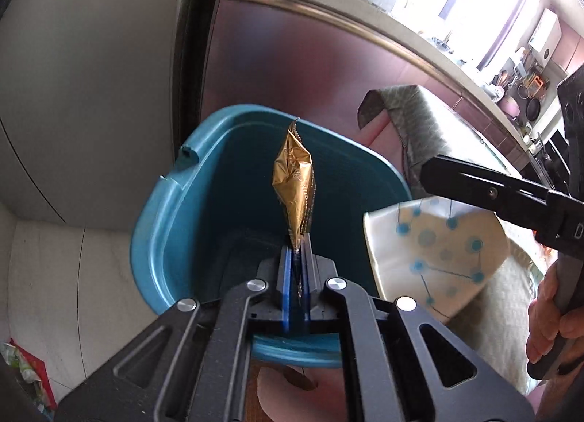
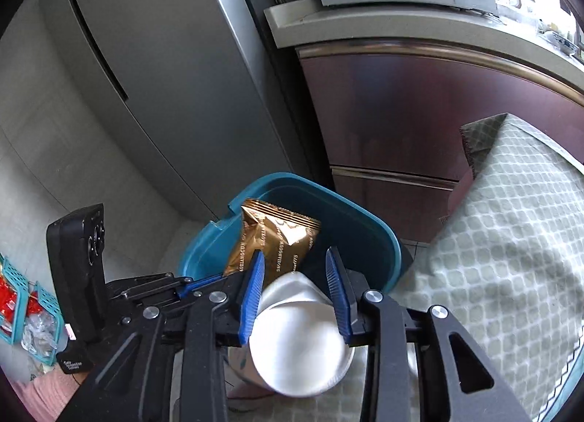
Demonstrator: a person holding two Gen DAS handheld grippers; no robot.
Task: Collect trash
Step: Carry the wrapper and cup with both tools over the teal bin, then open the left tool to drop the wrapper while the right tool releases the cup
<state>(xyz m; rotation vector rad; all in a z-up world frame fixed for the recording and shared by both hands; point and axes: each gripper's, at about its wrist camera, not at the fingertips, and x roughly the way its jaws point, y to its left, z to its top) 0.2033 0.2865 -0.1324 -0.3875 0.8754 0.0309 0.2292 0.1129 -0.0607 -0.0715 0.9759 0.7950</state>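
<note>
Left wrist: left gripper point(image 1: 298, 258) pinches gold wrapper point(image 1: 294, 185) over bin point(image 1: 160, 225) — right gripper point(image 2: 295, 290) (beside) clasps cup point(image 2: 303, 341).

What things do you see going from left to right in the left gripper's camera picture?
Red and green wrapper on the floor → teal bin → gold wrapper → dotted white bag → person's hand.

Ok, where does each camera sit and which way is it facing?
Left wrist: on the left gripper, looking down into the blue bin; it pinches the gold wrapper; the right gripper and a hand show.
Right wrist: on the right gripper, looking down at the bin; its pads flank a white paper cup; the left gripper shows.
Shared: bin, wrapper, cup.
</note>
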